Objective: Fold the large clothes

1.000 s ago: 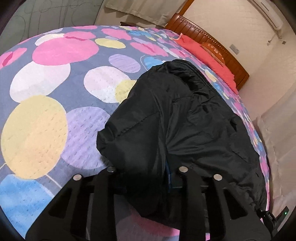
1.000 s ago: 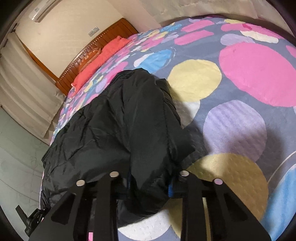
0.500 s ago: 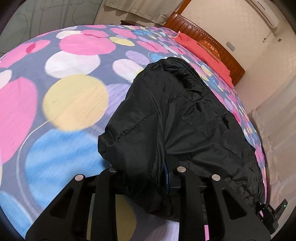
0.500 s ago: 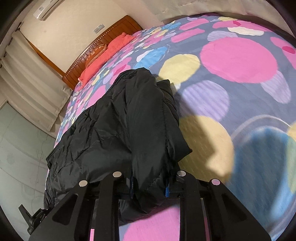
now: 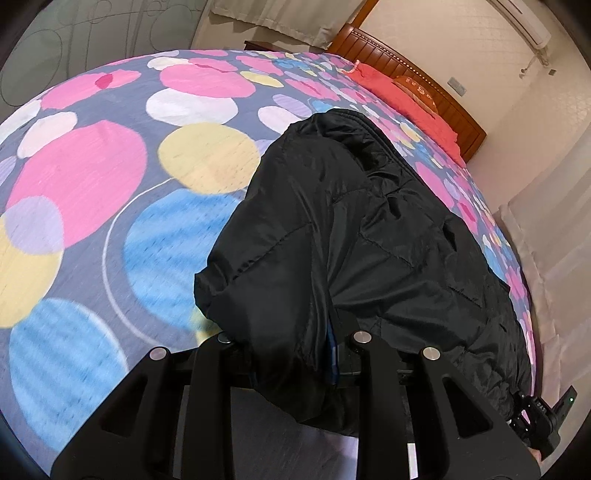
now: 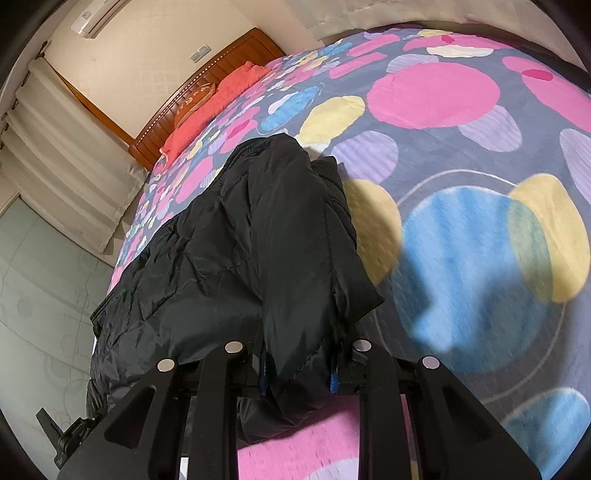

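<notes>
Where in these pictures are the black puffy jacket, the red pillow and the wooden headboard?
Black puffy jacket (image 5: 351,240): left wrist view, on its quilted middle.
Red pillow (image 6: 218,99): right wrist view, on its top face.
Wooden headboard (image 5: 402,70): left wrist view, on its upper rail.

A bedspread (image 5: 110,206) printed with big pink, yellow, blue, white and lilac circles on a grey-blue ground covers the bed. At its far end a red blanket (image 5: 402,99) lies bunched against a brown wooden headboard (image 5: 413,79), with an orange cushion (image 5: 417,86) on top of it. Pale curtains (image 6: 66,158) hang beside the bed, and an air conditioner (image 6: 98,14) sits high on the cream wall.
</notes>
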Demonstrator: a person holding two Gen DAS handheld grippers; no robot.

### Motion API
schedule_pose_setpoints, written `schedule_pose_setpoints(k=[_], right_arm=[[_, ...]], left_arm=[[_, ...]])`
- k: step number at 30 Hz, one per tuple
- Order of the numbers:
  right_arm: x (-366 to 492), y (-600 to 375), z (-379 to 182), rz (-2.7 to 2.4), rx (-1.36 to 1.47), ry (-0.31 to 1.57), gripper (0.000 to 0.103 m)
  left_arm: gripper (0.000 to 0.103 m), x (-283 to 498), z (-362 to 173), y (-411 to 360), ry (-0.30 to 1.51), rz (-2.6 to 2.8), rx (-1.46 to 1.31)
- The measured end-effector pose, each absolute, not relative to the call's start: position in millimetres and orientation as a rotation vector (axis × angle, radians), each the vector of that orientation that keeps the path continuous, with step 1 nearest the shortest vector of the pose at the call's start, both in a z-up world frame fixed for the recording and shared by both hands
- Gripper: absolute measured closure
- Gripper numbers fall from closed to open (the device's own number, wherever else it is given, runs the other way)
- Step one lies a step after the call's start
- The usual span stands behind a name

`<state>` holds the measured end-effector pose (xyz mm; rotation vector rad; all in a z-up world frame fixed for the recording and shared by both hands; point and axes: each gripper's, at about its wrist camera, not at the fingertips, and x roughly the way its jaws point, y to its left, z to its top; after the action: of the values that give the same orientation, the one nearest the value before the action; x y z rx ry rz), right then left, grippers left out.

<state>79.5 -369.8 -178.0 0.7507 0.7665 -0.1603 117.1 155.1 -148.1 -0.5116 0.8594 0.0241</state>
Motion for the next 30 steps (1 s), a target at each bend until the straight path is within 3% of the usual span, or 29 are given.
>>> schedule_pose_setpoints(k=[26, 30], right_arm=[[56, -366, -188, -0.166, 0.750, 0.783, 0.078], [56, -369, -190, -0.171, 0.768, 0.795, 0.071]], left_arm=[[0.078, 93, -152, 159, 0.853, 0.005, -0.493], [0.072, 92, -150, 160, 0.860, -0.006, -0.487]])
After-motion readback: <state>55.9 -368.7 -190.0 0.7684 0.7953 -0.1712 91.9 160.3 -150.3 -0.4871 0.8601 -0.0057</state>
